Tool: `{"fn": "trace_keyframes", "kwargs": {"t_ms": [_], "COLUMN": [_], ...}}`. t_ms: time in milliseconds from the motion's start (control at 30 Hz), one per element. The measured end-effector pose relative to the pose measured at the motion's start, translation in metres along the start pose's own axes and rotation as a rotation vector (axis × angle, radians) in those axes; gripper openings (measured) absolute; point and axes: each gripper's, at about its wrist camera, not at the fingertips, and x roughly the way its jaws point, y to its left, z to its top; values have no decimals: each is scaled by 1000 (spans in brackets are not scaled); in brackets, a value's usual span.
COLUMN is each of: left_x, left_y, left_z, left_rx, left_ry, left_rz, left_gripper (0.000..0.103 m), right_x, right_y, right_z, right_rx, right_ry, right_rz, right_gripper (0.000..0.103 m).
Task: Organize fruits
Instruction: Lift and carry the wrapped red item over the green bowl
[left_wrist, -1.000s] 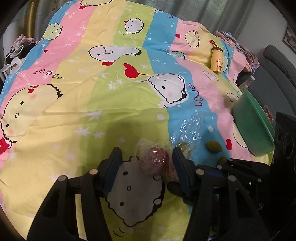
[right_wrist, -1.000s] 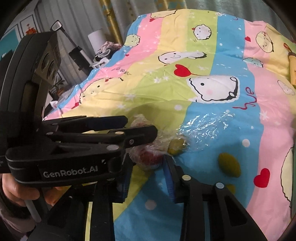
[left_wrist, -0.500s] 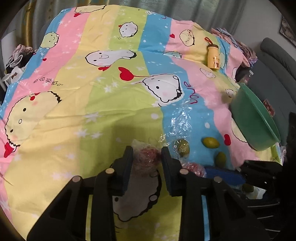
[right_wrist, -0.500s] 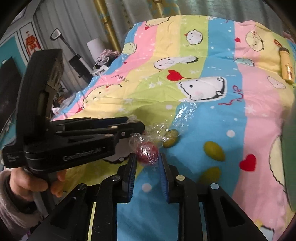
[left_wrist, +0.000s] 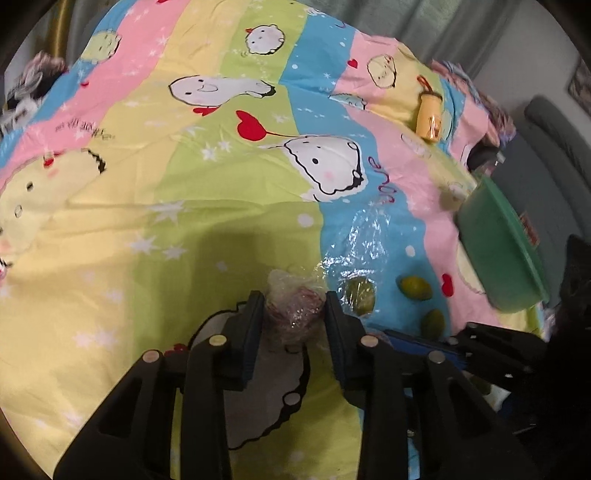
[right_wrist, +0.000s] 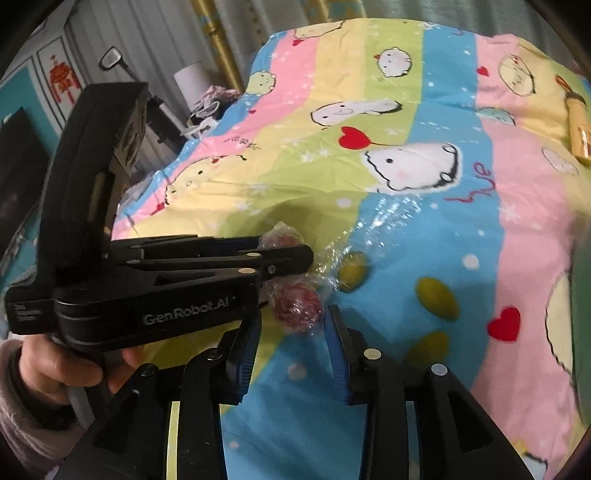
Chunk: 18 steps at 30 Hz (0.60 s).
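A red fruit wrapped in clear plastic (left_wrist: 295, 312) sits between the fingers of my left gripper (left_wrist: 293, 314), which is shut on it. A second wrapped red fruit (right_wrist: 297, 304) lies between the fingers of my right gripper (right_wrist: 293, 328), which touch its wrap. The left gripper's body (right_wrist: 155, 280) crosses the right wrist view, holding its fruit (right_wrist: 284, 238). Three green fruits lie on the blue stripe: one under plastic (left_wrist: 360, 301), two bare (left_wrist: 413, 288) (left_wrist: 432, 321). A green bowl (left_wrist: 498, 254) stands at the right.
The colourful cartoon bedsheet (left_wrist: 184, 184) covers the bed. A yellow bottle (left_wrist: 428, 118) lies at the far right. Loose clear plastic film (left_wrist: 369, 236) lies on the blue stripe. A grey sofa (left_wrist: 554, 147) is beyond the bed's right edge.
Both grippers closed from wide open around the wrapped red fruits, and the two fruits have come apart. The right gripper has widened slightly since half a second ago.
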Motion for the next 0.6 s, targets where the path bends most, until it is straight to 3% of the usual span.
{"fn": "trace_keyframes", "kwargs": {"t_ms": [133, 233, 333, 600], "left_x": [-11, -26, -44, -87], "left_y": [16, 19, 11, -23], "left_z": [-3, -6, -10, -7], "left_rx": [-121, -155, -145, -92], "left_ry": [-43, -87, -120, -193], "left_rz": [-83, -121, -146, -242], "left_gripper": [31, 31, 31, 31], "right_x": [6, -2, -21, -74], "right_y": [-2, -5, -3, -2], "right_z": [1, -3, -6, -10], "right_rx": [-1, 22, 28, 34], "right_ry": [1, -27, -72, -177], "right_rz": [-6, 15, 56, 59], "right_gripper": [30, 29, 29, 29]}}
